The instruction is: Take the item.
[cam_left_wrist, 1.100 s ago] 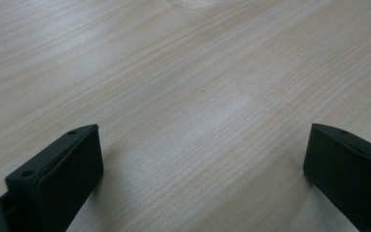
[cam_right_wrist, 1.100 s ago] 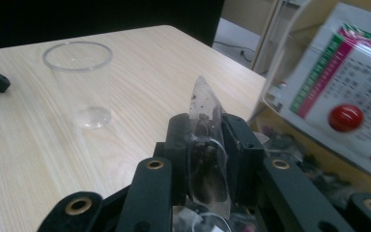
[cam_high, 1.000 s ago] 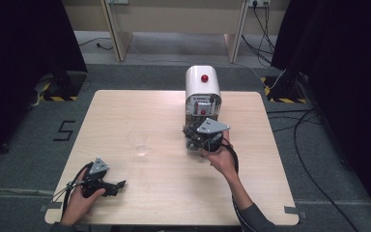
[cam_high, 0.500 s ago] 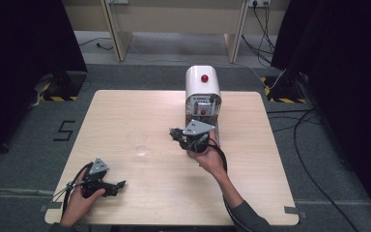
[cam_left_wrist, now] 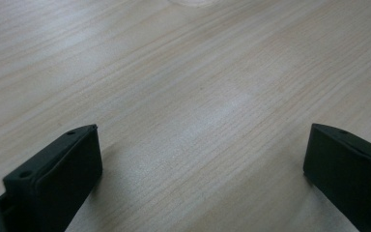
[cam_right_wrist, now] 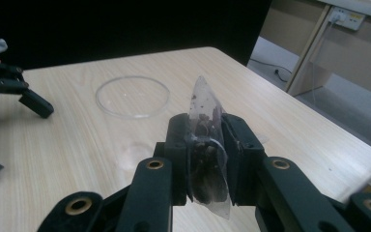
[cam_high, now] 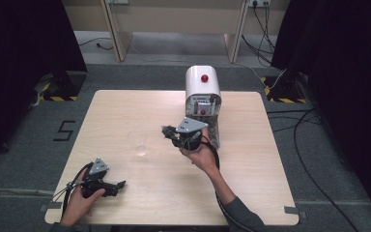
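Your right gripper (cam_right_wrist: 207,150) has its jaws clamped on a small clear packet (cam_right_wrist: 206,121) with dark bits inside — it stands on edge between the pads, its pointed top sticking up past the tips. Straight ahead of those jaws, toward eleven o'clock in the right gripper view, sits a clear cup (cam_right_wrist: 132,95), rim up and empty as far as you can tell. In the high view the cup (cam_high: 138,143) lies at about nine o'clock from your right gripper (cam_high: 174,136), near but apart, so I judge the packet goes that way. The white machine (cam_high: 203,104) is just behind your right hand. Your left gripper (cam_high: 111,186) rests low near the table's (cam_high: 251,193) front edge, jaws wide apart on nothing — the cup at one o'clock from it, farther off.
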The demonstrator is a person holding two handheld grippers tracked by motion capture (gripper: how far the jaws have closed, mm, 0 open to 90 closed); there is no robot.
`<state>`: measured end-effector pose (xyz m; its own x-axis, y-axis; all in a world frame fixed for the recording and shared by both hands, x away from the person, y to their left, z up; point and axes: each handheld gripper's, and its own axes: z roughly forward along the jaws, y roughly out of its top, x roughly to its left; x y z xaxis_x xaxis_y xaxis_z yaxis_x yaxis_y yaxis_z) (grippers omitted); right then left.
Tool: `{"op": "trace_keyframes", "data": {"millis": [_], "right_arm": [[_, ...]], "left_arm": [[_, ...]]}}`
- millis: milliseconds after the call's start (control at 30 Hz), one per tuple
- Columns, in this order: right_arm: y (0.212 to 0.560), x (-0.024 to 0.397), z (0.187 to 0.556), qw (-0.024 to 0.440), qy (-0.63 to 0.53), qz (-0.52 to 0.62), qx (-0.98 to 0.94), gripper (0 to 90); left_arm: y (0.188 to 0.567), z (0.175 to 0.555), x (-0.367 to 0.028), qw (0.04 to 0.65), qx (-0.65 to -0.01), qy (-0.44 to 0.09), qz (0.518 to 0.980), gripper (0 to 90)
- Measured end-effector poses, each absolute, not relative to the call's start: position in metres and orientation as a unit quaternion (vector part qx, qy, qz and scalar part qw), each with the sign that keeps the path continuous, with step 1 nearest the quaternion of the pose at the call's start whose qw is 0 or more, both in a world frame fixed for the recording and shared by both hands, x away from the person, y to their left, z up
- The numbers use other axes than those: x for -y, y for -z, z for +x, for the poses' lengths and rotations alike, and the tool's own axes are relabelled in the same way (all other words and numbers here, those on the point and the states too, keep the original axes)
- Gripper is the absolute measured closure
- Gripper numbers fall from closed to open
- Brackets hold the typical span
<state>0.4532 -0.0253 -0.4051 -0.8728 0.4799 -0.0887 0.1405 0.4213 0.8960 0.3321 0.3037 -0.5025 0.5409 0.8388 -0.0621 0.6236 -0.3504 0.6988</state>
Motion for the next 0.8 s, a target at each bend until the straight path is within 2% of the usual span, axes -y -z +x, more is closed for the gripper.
{"op": "trace_keyframes", "data": {"millis": [800], "right_arm": [[0.398, -0.013, 0.468, 0.165, -0.482, 0.166, -0.844, 74.6]], "left_arm": [[0.503, 0.332, -0.303, 0.347, -0.453, -0.156, 0.806, 0.0]]}}
